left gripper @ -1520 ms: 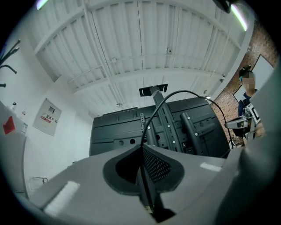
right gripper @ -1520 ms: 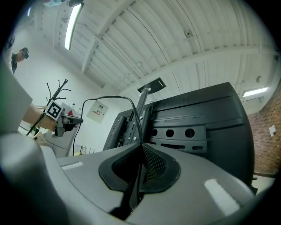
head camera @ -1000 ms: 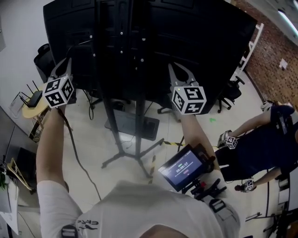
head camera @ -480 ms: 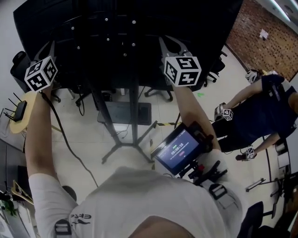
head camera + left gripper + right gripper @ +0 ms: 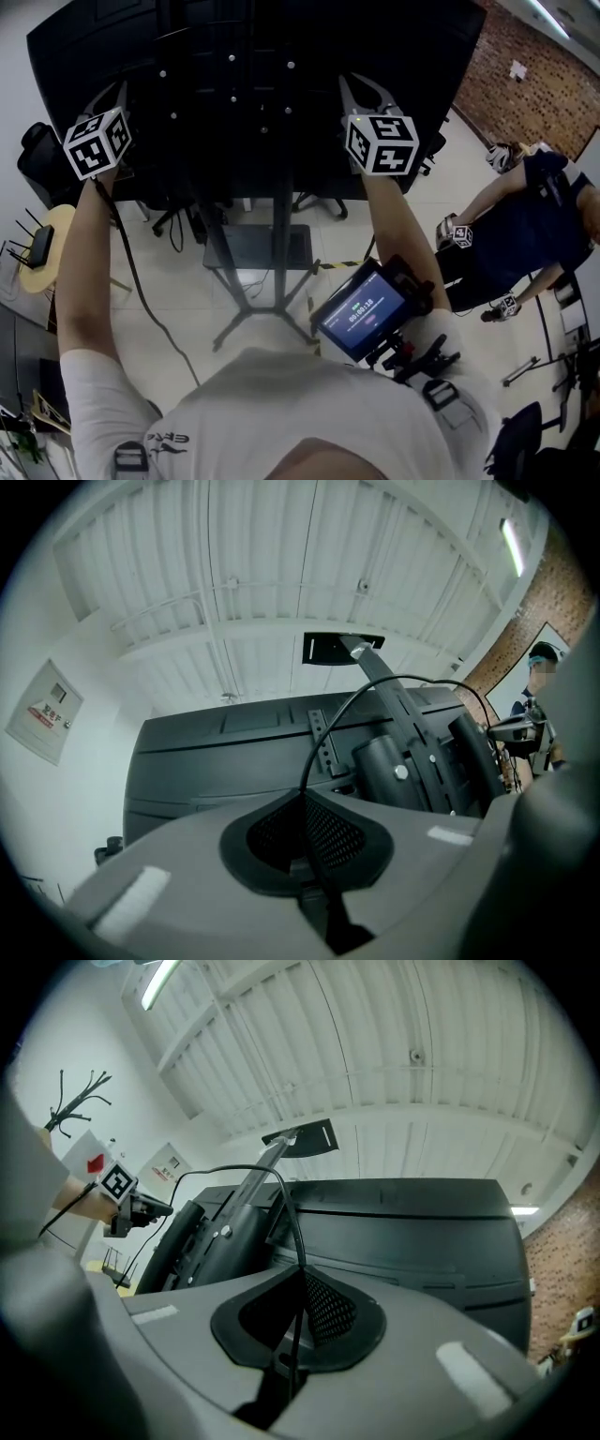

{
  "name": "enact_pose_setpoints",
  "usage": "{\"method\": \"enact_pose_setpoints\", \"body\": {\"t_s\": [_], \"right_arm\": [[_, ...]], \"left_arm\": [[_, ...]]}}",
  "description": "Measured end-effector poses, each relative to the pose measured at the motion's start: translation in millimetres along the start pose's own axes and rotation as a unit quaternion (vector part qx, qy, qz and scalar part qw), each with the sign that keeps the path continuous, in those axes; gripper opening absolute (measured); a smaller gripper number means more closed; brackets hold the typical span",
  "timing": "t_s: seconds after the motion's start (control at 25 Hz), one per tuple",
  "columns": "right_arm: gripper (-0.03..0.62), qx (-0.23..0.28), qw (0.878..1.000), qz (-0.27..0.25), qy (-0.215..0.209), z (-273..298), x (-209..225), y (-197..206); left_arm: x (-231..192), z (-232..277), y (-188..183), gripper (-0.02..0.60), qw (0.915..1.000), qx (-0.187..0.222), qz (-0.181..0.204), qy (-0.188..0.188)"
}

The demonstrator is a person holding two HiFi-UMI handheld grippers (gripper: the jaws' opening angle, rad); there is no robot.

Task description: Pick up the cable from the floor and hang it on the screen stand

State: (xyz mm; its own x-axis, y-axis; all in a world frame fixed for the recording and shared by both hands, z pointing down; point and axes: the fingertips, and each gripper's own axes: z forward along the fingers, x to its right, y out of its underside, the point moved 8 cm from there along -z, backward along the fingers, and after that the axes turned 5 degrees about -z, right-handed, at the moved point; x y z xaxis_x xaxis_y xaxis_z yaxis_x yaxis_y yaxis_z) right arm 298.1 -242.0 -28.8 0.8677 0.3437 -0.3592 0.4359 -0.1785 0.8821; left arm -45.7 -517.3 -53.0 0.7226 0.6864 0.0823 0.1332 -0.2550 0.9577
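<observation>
Cable (image 5: 307, 772) clamped between left fingers (image 5: 169, 878) and right fingers (image 5: 450, 1372).

Head view was dim, underexposed; screen back (image 5: 431, 47) near-black, detail lost; pale floor (image 5: 178, 272) brighter. Gripper views were bright, lit by ceiling tube (image 5: 511, 546); white ceiling (image 5: 281, 574) slightly washed out; strong fisheye, black corner vignette; close foreground soft.

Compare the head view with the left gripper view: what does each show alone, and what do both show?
Only the head view: the floor, the stand's base and a small display at the person's chest. Only the left gripper view: the ceiling, a wall sign and the left gripper, jaws shut on the cable. Both: the cable and the back of the black screen.
</observation>
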Motion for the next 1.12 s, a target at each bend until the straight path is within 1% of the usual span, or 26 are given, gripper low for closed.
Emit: {"method": "enact_pose_setpoints", "body": {"t_s": [0.12,0.28,0.52,0.68,0.88,1.04,1.12], "right_arm": [[0.022,-0.021,1.000,-0.017,0.013,6.7,1.2,-2.7],[0.022,-0.053,0.998,-0.032,0.026,11.5,1.5,-3.9],[0.023,-0.095,0.994,-0.051,0.033,20.7,1.3,-8.2],[0.023,-0.130,0.988,-0.080,0.036,27.5,-1.0,-12.3],[0.023,-0.183,0.971,-0.149,0.041,34.0,-9.2,-15.8],[0.023,-0.214,0.952,-0.213,0.044,37.1,-17.5,-18.6],[0.023,-0.228,0.941,-0.246,0.048,38.5,-21.4,-18.3]], "left_arm": [[-3.1,10.9,0.3,0.011,0.9998,-0.020,0.006,0.000],[-5.2,23.2,2.0,0.011,0.9990,-0.045,0.004,0.007],[-6.8,32.5,8.0,0.011,0.9979,-0.064,-0.001,0.010],[-10.7,35.6,11.1,0.011,0.9973,-0.073,0.007,0.000],[-13.7,37.8,15.8,0.011,0.9958,-0.088,0.026,-0.008],[-14.1,38.1,17.5,0.011,0.9947,-0.091,0.048,-0.008],[-13.3,38.0,18.0,0.011,0.9942,-0.088,0.061,-0.008]]}}
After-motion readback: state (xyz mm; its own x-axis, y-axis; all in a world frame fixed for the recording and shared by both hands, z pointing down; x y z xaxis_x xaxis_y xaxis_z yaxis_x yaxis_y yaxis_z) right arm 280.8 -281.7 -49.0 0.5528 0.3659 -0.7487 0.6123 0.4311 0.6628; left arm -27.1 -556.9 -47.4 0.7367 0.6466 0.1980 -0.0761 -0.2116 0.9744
